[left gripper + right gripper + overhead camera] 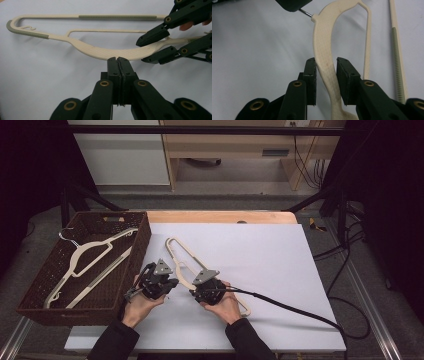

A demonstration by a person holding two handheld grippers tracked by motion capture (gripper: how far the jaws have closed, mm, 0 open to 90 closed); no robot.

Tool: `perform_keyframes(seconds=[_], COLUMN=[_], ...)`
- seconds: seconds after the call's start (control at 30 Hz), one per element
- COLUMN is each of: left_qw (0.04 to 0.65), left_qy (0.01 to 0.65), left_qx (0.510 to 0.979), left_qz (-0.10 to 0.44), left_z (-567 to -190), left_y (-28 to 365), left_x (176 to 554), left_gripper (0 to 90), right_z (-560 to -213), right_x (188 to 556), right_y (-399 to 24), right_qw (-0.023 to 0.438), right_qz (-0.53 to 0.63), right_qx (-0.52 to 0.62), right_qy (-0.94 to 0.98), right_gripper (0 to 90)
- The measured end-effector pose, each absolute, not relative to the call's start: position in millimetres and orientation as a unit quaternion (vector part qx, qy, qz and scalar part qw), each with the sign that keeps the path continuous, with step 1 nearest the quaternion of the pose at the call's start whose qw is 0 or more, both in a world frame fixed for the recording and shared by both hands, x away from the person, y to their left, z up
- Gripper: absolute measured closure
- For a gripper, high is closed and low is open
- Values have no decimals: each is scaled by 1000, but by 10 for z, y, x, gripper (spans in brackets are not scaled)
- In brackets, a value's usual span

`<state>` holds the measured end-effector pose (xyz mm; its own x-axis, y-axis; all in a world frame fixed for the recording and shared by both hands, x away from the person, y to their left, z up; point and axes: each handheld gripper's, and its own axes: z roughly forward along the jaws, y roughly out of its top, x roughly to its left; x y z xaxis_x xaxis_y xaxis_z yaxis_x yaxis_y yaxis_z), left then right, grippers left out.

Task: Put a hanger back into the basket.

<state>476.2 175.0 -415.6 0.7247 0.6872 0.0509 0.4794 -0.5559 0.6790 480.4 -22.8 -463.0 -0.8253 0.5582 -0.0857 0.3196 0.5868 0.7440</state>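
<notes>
A cream plastic hanger (187, 252) with grey grip strips lies on the white table cover (270, 260). My left gripper (172, 282) is shut, its tips (117, 60) against the middle of the hanger (87, 48). In the right gripper view a thin metal hook wire (305, 12) runs from the hanger's neck into those shut jaws. My right gripper (195, 290) straddles one shoulder arm of the hanger (322, 32). Its jaws (326, 61) stand either side of the arm, with a gap at one pad. It also appears at the right of the left gripper view (143, 51).
A dark woven basket (142, 237) stands at the table's left and holds more cream hangers (85, 257). The right gripper's black cable (290, 307) trails off to the right across the cover. Wooden furniture stands beyond the far edge.
</notes>
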Motion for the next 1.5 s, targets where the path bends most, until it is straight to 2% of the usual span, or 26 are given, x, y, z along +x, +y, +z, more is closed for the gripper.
perform_keyframes(seconds=[0.17, 0.33, 0.57, 0.63, 0.77, 1.1, 1.27, 1.5], left_qw=[338, 372, 465, 475, 492, 501, 490, 488], left_qy=[337, 342, 324, 318, 314, 322, 320, 319], left_qx=[865, 850, 807, 800, 790, 783, 791, 793], left_qz=[155, 146, 165, 182, 190, 179, 178, 176], left_z=[-4142, -4093, -3851, -3791, -3693, -3688, -3722, -3735], left_y=[1759, 1807, 1958, 1988, 2077, 2178, 2144, 2128], left_x=[4759, 4748, 4660, 4630, 4594, 4593, 4603, 4608], left_gripper=[886, 860, 395, 291, 167, 69, 59, 64], right_z=[-4622, -4573, -4486, -4465, -4383, -4186, -4125, -3971], right_x=[4788, 4768, 4753, 4752, 4754, 4834, 4886, 4862], right_y=[-228, -257, -306, -312, -359, -571, -716, -931], right_qw=[165, 179, 186, 189, 198, 219, 242, 222], right_qz=[377, 376, 382, 384, 388, 391, 392, 423], right_qx=[243, 222, 203, 206, 209, 234, 258, 268], right_qy=[878, 882, 882, 880, 875, 863, 849, 837], right_gripper=[726, 746, 773, 779, 796, 829, 864, 874])
